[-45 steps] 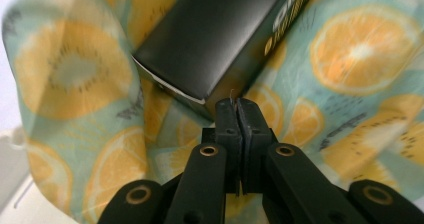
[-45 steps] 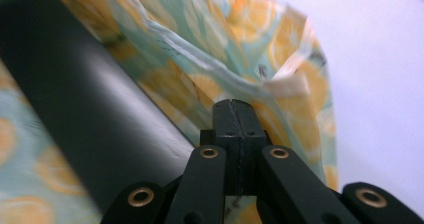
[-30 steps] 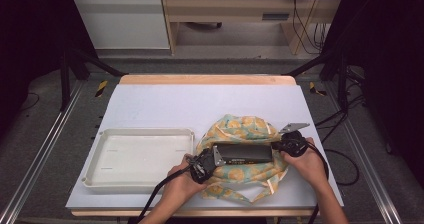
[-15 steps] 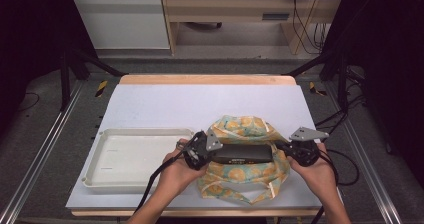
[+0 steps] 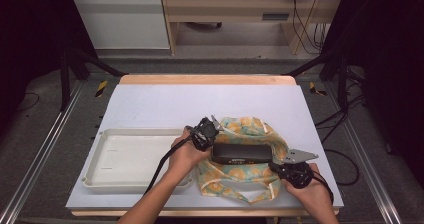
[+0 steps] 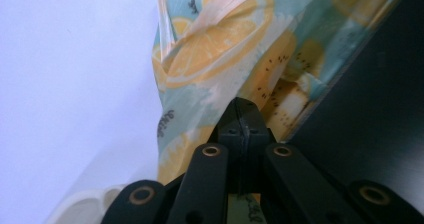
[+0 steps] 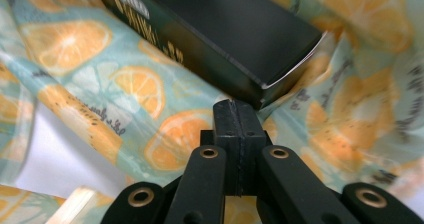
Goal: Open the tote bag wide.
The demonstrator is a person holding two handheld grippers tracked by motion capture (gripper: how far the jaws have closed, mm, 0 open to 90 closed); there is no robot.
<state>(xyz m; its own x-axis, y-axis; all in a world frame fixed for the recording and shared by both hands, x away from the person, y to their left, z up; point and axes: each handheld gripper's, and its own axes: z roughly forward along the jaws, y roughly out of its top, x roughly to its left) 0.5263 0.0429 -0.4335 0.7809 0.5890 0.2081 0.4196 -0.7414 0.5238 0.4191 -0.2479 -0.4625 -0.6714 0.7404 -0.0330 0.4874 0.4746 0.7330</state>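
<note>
On the white table top (image 5: pixel 150 104), seen from the high view, a fruit-print cloth bag (image 5: pixel 235 176) lies just right of an empty white tray (image 5: pixel 130 156), and a dark flat box (image 5: pixel 241 153) rests across the middle of the bag. The left gripper (image 5: pixel 204 132) sits at the box's left end, by the bag's upper left rim; the right gripper (image 5: pixel 290 170) sits at the box's right end, down by the bag's lower right edge. Each hand works one side of the bag's mouth.

Over to the left gripper view: black jaws pressed tight together, tips (image 6: pixel 243 115) against the printed fabric, with the box's dark side (image 6: pixel 370 109) running off to the right. Whether a fold of cloth is nipped between them, I can't tell.

Now the right gripper view: same story, jaws closed flat against each other (image 7: pixel 235 115), nosing right up under the box's corner (image 7: pixel 280 79), orange slices of fabric all round. No fabric plainly shows between the pads.

My read: this is the step of getting the box seated inside the bag, spreading the mouth around it. Next move calls for both sides to draw the rim outward and up over the box ends, evenly, so the box doesn't slide out onto the table.
</note>
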